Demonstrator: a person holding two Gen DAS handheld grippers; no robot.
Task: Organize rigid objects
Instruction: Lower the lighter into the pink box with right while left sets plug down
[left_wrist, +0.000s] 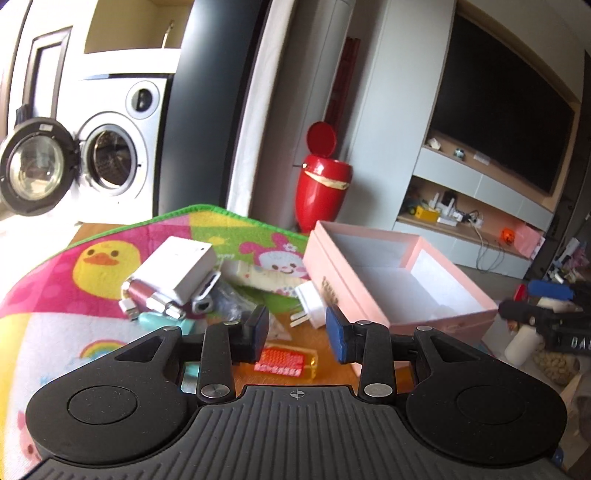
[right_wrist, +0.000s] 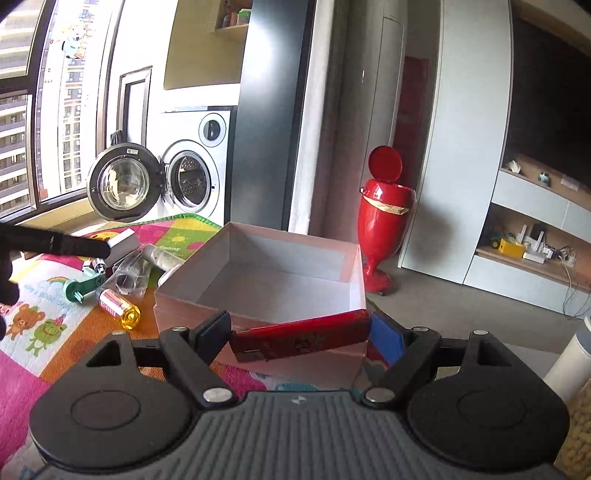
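The right gripper was clamped on a flat red rectangular device, held crosswise between its pads just at the near wall of the open pink box. The box stood on a colourful cartoon play mat, near the mat's right edge, and nothing showed inside it from the right wrist view.

The left gripper hung with its fingers apart, holding nothing, over a clear yellow case with red contents that lay on the mat just left of the box. Beyond it, a white wall plug rested against the box's left wall. Farther left lay a heap: a white rectangular box on top of a maroon cylinder, with a teal item beside them.

Behind the mat stood a red pedal bin and a washing machine with its door open.
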